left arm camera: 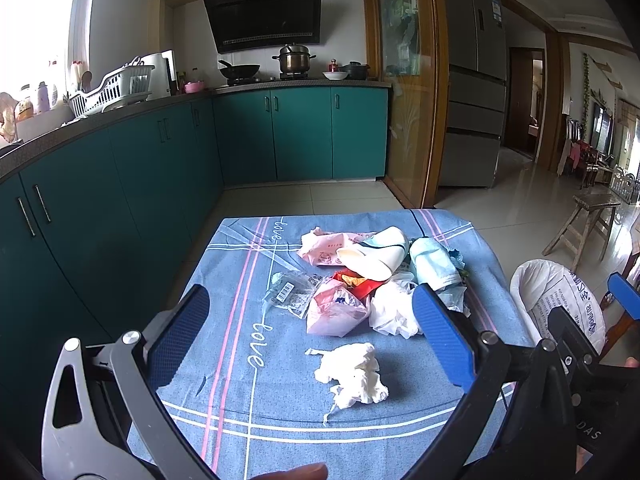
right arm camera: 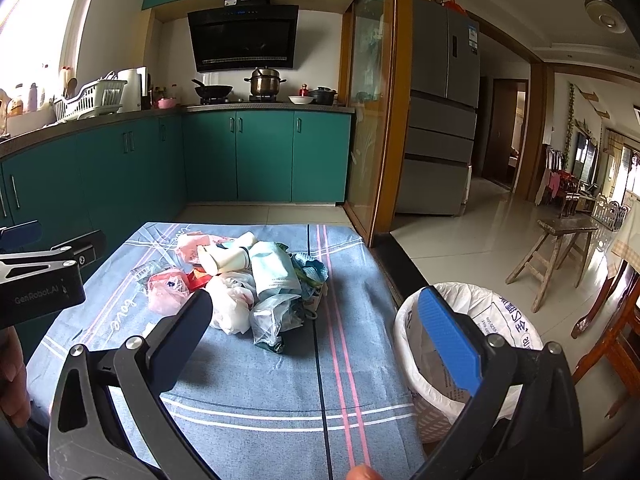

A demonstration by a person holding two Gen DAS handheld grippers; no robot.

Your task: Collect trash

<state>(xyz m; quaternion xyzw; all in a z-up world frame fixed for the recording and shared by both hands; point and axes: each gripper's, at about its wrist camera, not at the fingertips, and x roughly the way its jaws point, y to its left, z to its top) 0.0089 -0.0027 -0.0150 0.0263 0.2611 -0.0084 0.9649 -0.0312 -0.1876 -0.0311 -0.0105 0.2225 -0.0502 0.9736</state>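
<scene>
Both grippers, left (left arm camera: pixel 312 336) and right (right arm camera: pixel 316 328), hung with ribbed blue pads spread wide and empty above the blue cloth (left arm camera: pixel 224 408). Nearest the left one lay a crumpled white tissue (left arm camera: pixel 354 372). Beyond it sat the trash heap (right arm camera: pixel 248 284) (crinkly plastic bags, paper cups, a pale mask), and the bin (right arm camera: pixel 452 360) with its white liner stood beside the table's right edge.

A home kitchen was shown — teal cabinets (left arm camera: pixel 304 132), a range hood (left arm camera: pixel 264 16) over a stove with pots (left arm camera: pixel 294 60), a dish rack (left arm camera: pixel 114 88), and a refrigerator (left arm camera: pixel 474 80).
</scene>
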